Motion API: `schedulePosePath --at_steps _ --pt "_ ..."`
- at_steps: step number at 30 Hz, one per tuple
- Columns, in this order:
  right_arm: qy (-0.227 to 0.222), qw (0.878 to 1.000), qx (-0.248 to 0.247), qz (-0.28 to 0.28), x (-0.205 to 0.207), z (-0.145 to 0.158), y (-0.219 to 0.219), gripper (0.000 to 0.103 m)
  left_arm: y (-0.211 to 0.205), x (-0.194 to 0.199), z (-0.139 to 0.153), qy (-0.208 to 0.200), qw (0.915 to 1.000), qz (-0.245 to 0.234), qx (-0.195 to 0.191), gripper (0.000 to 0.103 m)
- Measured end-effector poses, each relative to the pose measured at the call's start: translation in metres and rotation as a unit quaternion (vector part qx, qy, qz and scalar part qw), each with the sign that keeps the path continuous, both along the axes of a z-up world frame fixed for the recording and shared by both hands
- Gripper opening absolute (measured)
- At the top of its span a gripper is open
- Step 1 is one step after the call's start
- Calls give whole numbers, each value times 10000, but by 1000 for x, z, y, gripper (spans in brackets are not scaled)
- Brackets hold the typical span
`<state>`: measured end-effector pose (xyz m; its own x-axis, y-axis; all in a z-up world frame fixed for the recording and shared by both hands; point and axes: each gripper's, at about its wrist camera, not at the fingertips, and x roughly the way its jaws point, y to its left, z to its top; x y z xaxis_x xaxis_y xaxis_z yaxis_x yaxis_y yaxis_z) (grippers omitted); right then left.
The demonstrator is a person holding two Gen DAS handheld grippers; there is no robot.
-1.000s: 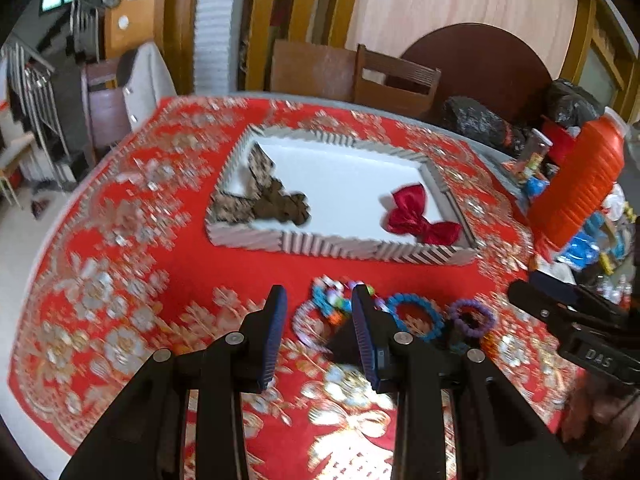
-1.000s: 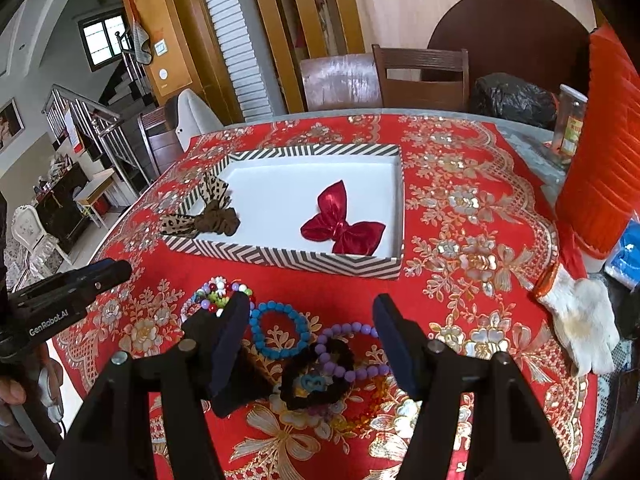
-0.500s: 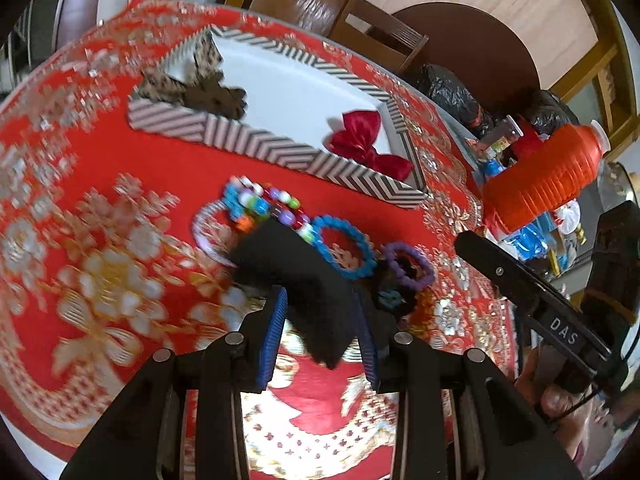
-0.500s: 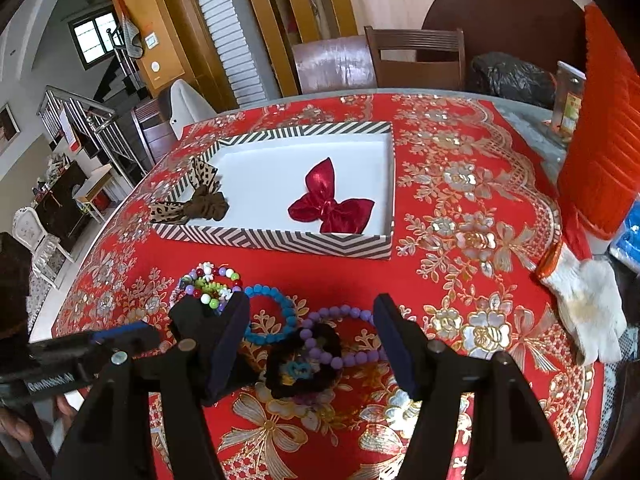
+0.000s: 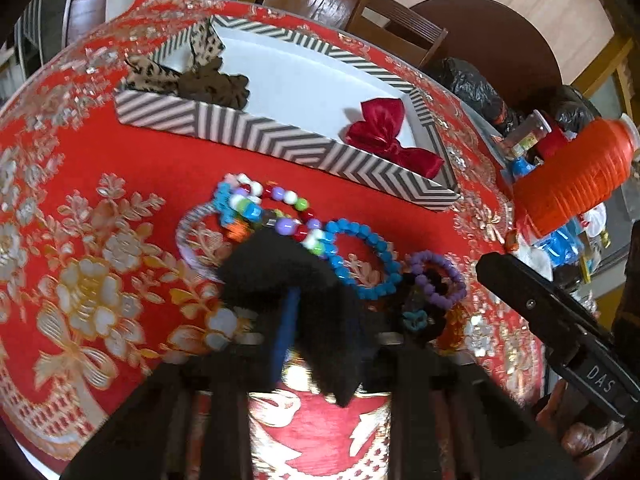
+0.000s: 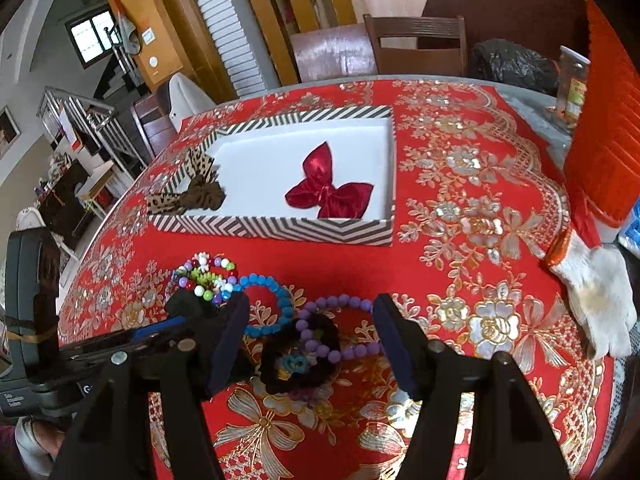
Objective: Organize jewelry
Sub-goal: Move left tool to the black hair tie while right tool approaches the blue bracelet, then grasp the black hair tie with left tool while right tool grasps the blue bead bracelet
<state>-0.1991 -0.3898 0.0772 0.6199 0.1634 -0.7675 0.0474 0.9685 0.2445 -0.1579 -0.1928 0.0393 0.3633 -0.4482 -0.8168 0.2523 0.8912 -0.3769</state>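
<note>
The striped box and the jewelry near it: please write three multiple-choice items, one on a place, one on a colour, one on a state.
1. Where does the red bow lie?
A. inside the striped box
B. on the tablecloth
C. on a chair

2. What colour is the bracelet beside the purple bracelet?
A. yellow
B. blue
C. white

3. How is the left hand-held gripper?
A. open, holding nothing
B. out of view
C. shut on a black scrunchie

Answers: 1 A, the bow rests on the white floor. 2 B, its beads are blue. 3 C, black fabric bulges between its fingers.
</note>
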Motion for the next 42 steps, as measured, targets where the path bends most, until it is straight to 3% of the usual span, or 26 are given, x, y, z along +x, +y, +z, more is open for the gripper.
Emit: schedulePosePath --at_steps 3,8,13,15,16,17,21,25,31,42 --pt "13 9995 -181 266 10 -2 11 67 13 3 0 105 9999 -66 -93 3" --pt "420 9937 -680 781 38 -21 32 45 37 -2 12 12 9999 -138 -75 2" --pt "725 9886 -815 1036 55 -44 41 42 51 -6 23 -18 9997 -230 -68 2" --pt "685 9864 -1012 1095 58 -48 46 32 56 -7 26 -24 9997 -245 -86 2" --pt "713 9856 -1040 1123 60 -51 46 16 59 -8 28 -32 9996 -248 -103 2" --pt "702 9858 -1010 1146 60 -53 47 9 61 -9 30 -40 9996 -246 -121 2" --pt "498 9876 -969 1128 55 -52 45 9 66 -8 42 -212 9995 -205 -119 2" --pt "136 9936 -513 995 48 -26 34 9 70 -3 53 -378 9991 -141 -135 2" --pt "-182 9955 -272 892 44 2 25 9 69 6 67 -604 9981 -83 -90 2" --pt "-558 9950 -288 773 47 40 17 9 51 35 88 -1023 9946 -140 87 2"
